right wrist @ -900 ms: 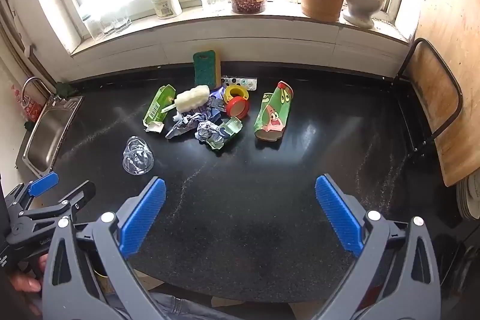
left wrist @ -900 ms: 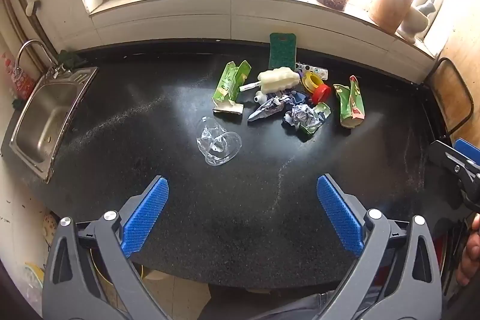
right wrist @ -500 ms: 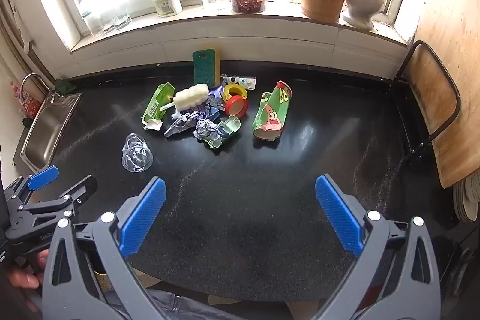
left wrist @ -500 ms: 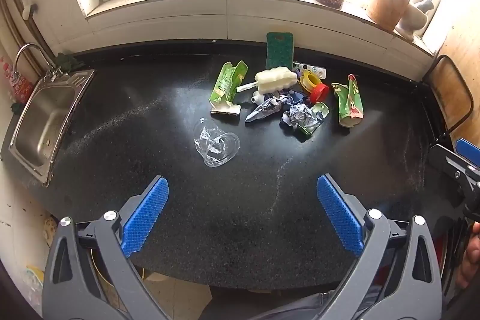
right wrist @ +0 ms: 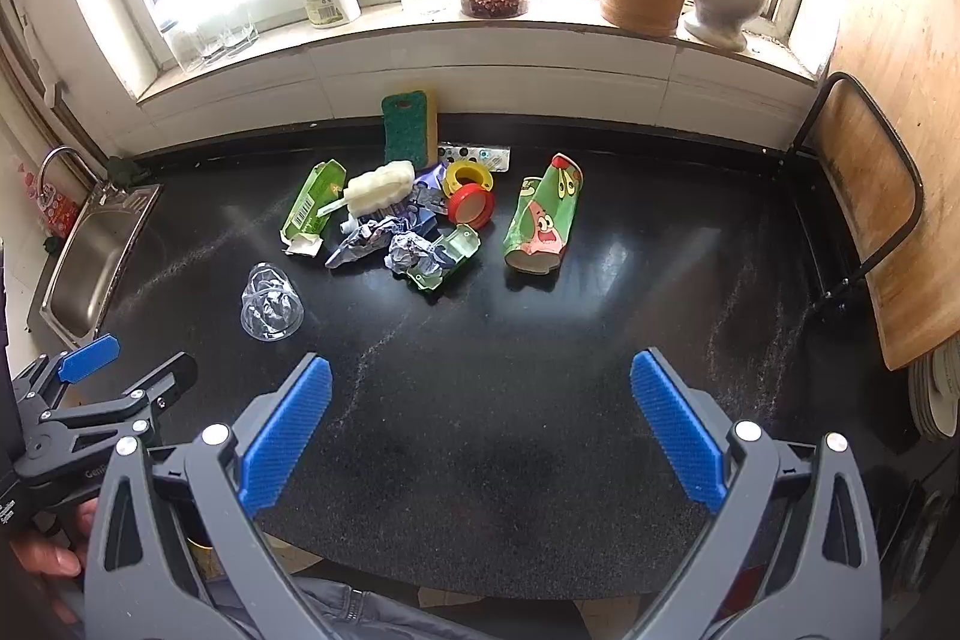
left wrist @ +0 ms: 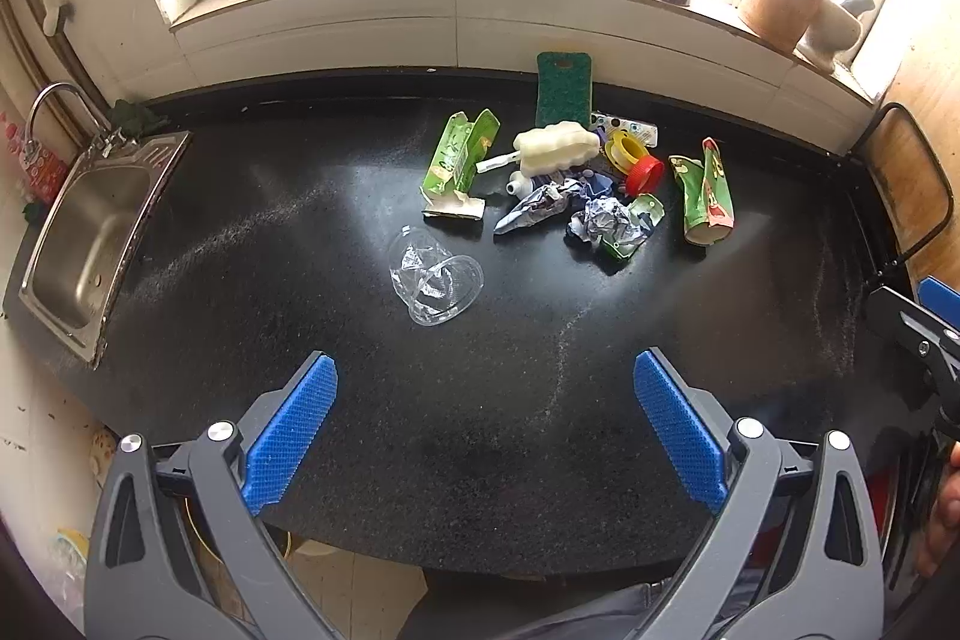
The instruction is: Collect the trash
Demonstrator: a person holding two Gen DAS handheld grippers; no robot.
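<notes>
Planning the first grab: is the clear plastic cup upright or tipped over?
Tipped over. The clear plastic cup lies crumpled on its side on the black counter, its open rim facing the near edge, apart from the pile.

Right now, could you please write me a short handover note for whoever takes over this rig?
Left gripper: open, empty, hovering over the near edge of the counter.
Right gripper: open, empty, also at the near edge.
Trash: the clear plastic cup lies alone, nearest the left gripper; behind it sit the green carton, crumpled wrappers, red lid and cartoon carton.
Done: nothing collected as far as these views show.
Left: all pieces; no bin visible.
</notes>
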